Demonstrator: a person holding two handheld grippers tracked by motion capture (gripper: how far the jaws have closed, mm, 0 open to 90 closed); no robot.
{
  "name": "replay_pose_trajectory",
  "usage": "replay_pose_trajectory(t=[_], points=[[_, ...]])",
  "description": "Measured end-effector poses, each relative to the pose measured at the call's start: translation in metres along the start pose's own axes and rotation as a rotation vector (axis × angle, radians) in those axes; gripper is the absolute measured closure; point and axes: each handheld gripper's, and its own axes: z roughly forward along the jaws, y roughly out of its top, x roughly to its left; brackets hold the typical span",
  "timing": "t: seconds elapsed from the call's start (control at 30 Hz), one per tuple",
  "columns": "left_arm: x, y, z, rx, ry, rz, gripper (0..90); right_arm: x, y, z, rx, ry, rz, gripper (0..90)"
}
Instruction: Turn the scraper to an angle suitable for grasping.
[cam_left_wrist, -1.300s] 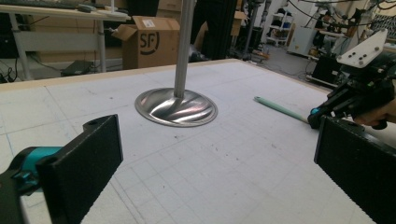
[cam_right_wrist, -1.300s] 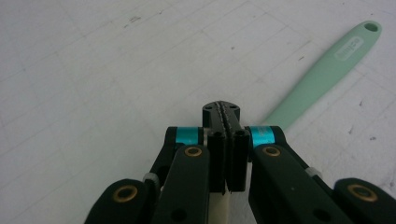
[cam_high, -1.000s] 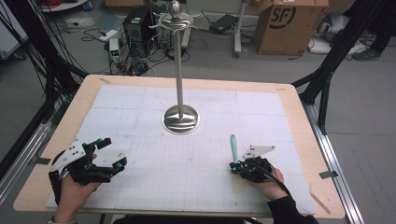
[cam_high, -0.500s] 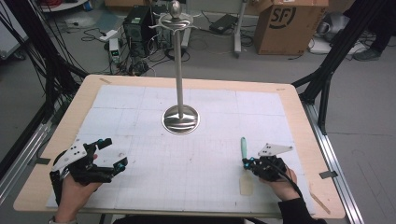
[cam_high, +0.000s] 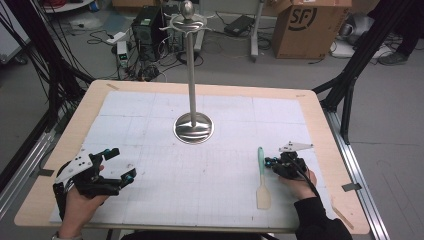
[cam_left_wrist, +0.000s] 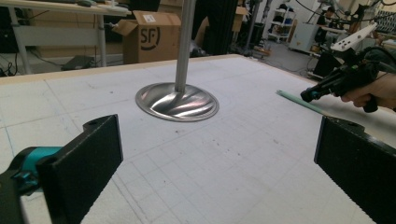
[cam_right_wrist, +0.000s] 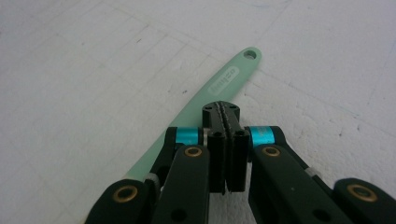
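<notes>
Since a second ago the right tool (cam_high: 276, 162) has drifted toward 3 o'clock and a little toward the person, and the green spatula (cam_high: 261, 176) that stood up from it now lies flat on the counter (cam_high: 150, 115), handle toward 12 o'clock, pale blade toward 6 o'clock. The left tool (cam_high: 119, 165) has stayed at 8 o'clock, jaws spread wide with nothing between them.

In the right gripper view the right tool's jaws are pressed together, and the handle passes beneath them rather than between them. It seems to hold nothing, though where the tip meets the handle is covered by the tool itself.

Risks, as I judge them: with the jaws closed just over the handle, a downward or sideways push could skid the spatula across the white mat or flip its blade. Reopening so close could also knock it.

The metal stand (cam_high: 193, 127) sits at centre, well apart from both tools. Whether its top hooks carry anything is hard to tell, as they blur into the floor clutter. The spatula's blade is cut off in the right gripper view.
</notes>
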Motion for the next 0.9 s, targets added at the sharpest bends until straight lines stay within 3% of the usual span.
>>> replay_pose_trajectory(t=[0.17, 0.53, 0.9], points=[[-0.001, -0.001, 0.001, 0.007, -0.004, 0.004, 1.7, 0.003, 0.003, 0.004, -0.005, 0.005, -0.006, 89.7], [0.000, -0.001, 0.000, 0.002, 0.001, 0.002, 1.7, 0.032, 0.014, 0.020, 0.010, 0.124, -0.085, 89.7], [0.000, 0.000, -0.001, -0.001, -0.001, 0.000, 1.7, 0.065, 0.025, 0.033, 0.041, 0.197, -0.169, 89.7]])
